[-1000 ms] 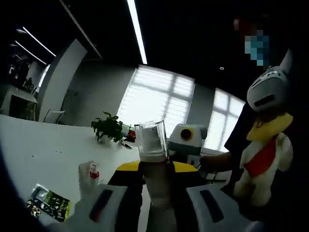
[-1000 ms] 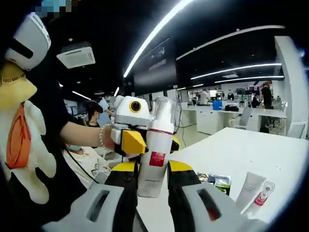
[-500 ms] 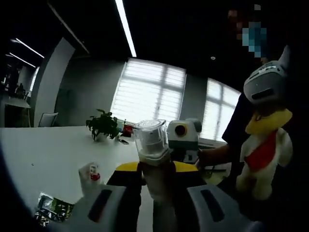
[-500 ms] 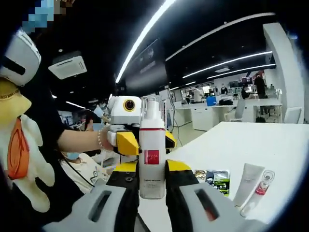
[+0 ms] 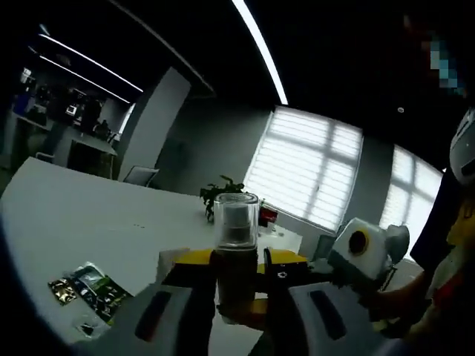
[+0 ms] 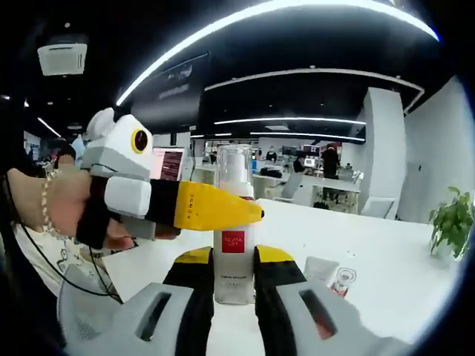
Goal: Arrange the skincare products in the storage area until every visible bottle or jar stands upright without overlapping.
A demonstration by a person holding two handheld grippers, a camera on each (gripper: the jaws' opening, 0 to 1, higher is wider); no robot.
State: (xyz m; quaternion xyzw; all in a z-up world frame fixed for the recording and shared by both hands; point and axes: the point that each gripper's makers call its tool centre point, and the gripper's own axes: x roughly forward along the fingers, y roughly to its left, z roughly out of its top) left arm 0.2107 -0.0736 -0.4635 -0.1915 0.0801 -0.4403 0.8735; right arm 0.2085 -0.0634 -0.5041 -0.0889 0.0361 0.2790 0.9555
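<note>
A white pump bottle (image 6: 232,248) with a red label and a clear cap stands upright between my right gripper's (image 6: 234,259) yellow-tipped jaws, which are shut on its lower body. My left gripper (image 6: 223,211) reaches in from the left, held by a hand (image 6: 52,215), with its yellow jaws across the bottle's neck. In the left gripper view the same bottle (image 5: 236,222) rises dark against the windows, clamped in my left gripper (image 5: 236,259). The right gripper's white body (image 5: 360,248) sits low on the right.
A white tube (image 6: 319,271) and a small red-and-white bottle (image 6: 343,280) lie on the white table (image 6: 386,259) behind the held bottle. Green sachets (image 5: 82,285) lie on the table to the left. A potted plant (image 5: 223,194) stands further back.
Both views have swung round, so the person and plush toy have left them. The bottle stays in both grippers and now stands straight in the right gripper view instead of tilted.
</note>
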